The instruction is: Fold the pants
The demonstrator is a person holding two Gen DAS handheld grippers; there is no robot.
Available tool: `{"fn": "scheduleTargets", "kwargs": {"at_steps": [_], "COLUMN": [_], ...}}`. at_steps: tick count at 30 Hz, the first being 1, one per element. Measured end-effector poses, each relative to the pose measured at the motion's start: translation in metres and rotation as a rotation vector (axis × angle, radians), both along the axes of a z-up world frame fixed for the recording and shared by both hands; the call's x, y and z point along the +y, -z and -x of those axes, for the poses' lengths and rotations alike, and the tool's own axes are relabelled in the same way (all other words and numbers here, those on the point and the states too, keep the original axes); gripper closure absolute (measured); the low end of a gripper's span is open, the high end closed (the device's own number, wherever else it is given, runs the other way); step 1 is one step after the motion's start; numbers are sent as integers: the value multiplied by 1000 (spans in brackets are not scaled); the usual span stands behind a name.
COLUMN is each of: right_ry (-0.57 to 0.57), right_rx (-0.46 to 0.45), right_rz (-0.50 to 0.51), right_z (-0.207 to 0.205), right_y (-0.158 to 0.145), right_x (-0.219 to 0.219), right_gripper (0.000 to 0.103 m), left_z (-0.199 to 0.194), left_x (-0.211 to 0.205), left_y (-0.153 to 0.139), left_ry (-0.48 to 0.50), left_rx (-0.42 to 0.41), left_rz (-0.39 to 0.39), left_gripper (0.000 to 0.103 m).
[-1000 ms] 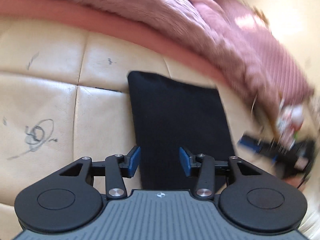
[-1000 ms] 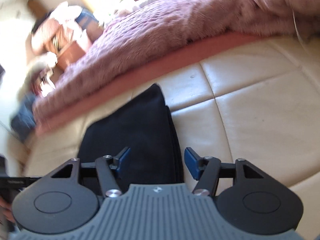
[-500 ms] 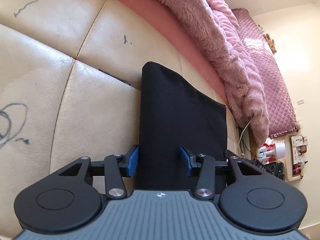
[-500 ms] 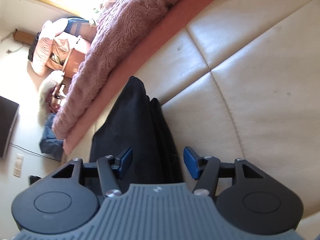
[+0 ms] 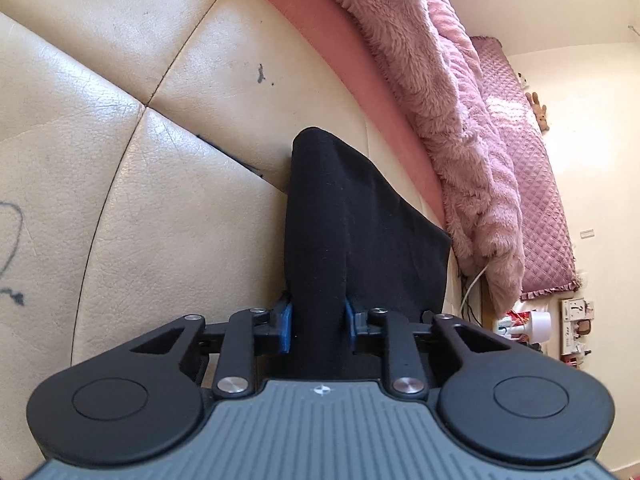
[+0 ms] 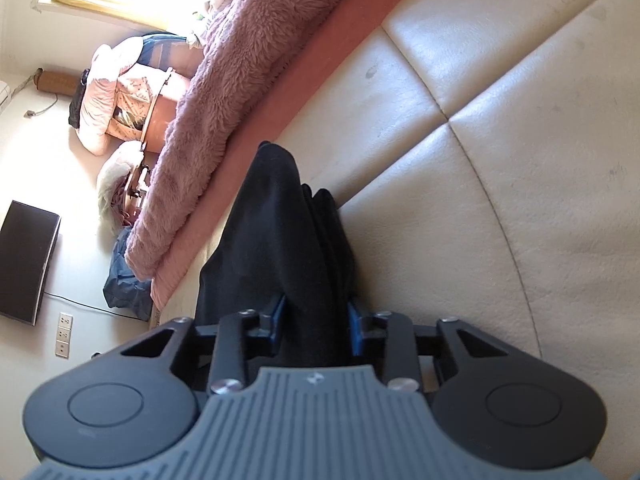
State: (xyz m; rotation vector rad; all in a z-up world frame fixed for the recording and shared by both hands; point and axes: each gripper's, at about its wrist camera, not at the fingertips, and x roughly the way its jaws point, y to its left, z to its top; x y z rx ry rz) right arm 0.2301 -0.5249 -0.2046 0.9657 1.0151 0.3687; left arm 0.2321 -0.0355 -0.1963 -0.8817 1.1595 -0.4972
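Note:
The black pants [image 5: 352, 216] lie folded on a cream leather cushion [image 5: 180, 216]. In the left wrist view my left gripper [image 5: 318, 326] is shut on the near edge of the pants, the cloth bunched between its blue pads. In the right wrist view the pants [image 6: 276, 224] rise in a ridge with several layers showing at their right side. My right gripper [image 6: 316, 326] is shut on that near edge too. The pinched part of the cloth is hidden behind both gripper bodies.
A fluffy pink blanket [image 5: 452, 92] lies along the red cushion border [image 6: 304, 68] just beyond the pants. Pen marks [image 5: 12, 248] show on the leather at left. Floor clutter, a dark screen [image 6: 26, 260] and a blue bag [image 6: 124, 280] lie past the cushion's edge.
Both grippers went from open around the near edge of the pants to shut on it. The cloth now bunches up into a ridge, and both views have tilted.

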Motion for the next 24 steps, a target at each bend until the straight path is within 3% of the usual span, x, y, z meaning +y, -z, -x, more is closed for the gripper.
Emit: {"fn": "scheduleTargets", "kwargs": {"at_steps": [14,24], "right_ry": [-22,-52], "right_rx": [-18,-37], "right_rz": [57,15], "right_z": [4,15], "right_y": [-39,-66], "right_x": [24,91], "right_gripper": [86,86], "left_z": [2,10], "left_x": [1,66], "left_y": [-52,-91], "left_ry": [43,74], "left_rx": [-47,-106], "left_rz": [-170,-246], "left_gripper": [84,84]}}
